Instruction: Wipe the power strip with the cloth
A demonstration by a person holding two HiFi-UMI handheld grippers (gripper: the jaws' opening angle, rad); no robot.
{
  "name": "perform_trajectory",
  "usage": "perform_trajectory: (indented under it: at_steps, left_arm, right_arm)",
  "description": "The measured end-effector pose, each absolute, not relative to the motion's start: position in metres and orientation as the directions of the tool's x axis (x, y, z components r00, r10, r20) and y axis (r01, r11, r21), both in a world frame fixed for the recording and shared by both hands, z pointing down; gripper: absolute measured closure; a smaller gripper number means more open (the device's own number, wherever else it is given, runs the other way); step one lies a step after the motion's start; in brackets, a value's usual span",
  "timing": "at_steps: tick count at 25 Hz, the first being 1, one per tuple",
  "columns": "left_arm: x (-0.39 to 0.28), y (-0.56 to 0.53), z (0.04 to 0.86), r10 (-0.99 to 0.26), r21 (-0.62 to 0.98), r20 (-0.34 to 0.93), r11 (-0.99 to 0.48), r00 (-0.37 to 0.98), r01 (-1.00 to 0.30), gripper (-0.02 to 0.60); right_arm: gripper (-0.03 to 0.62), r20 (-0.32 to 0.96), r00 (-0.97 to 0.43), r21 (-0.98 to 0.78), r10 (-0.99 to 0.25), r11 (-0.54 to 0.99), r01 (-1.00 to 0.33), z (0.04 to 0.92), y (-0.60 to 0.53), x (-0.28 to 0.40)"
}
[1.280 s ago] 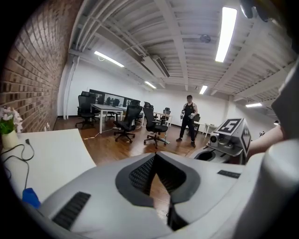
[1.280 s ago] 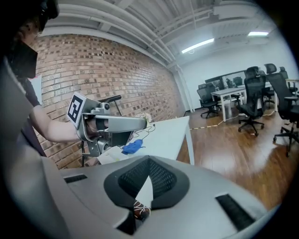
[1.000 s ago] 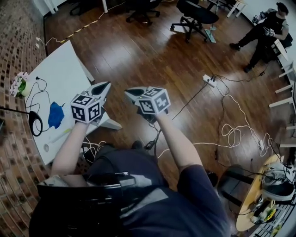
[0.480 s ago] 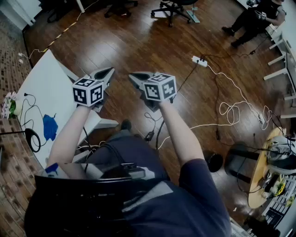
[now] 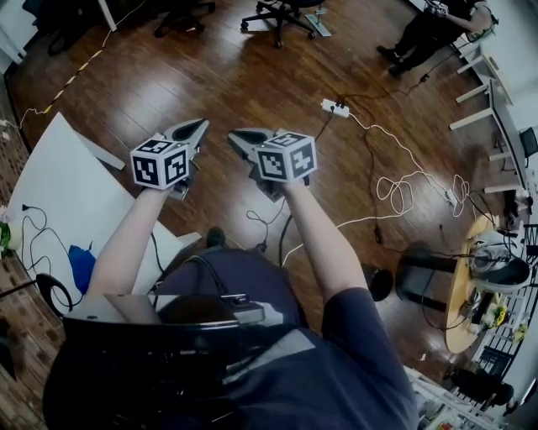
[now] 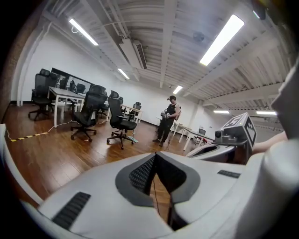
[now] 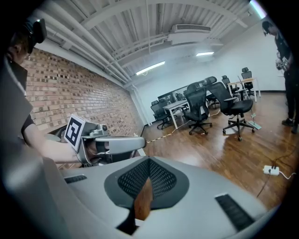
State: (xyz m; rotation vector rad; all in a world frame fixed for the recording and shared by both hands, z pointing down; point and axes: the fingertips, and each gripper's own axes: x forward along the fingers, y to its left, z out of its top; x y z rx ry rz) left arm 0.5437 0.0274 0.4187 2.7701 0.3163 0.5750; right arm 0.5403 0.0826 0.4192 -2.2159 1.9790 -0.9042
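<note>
floor (image 5: 235,84): dark wood | wall (image 7: 60,88): brick | office chairs (image 6: 88,112): black | ceiling lights (image 6: 222,39): on

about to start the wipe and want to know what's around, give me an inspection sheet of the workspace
surface: white table at the left of the head view, on a brown wooden floor
job's things: blue cloth lies on the table; a white power strip lies on the floor, far from the table
clutter: black loop-shaped thing at the table's near end
grippers: left gripper and right gripper both shut and empty, held side by side above the floor
cables: thin black cable on the table; white cables trail across the floor from the power strip
surroundings: black office chair, a person, round wooden table
</note>
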Motion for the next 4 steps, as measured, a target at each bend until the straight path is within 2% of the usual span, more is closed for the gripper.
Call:
perform_trajectory:
  at_steps: [4]
  left_arm:
    - [0.560,0.012,0.417,0.266,0.333,0.338,-0.931,0.903,0.150,0.589]
  right_arm:
    - [0.614,0.397,0.019,-0.372,-0.918,-0.180,-0.911,0.418,0.059,0.549]
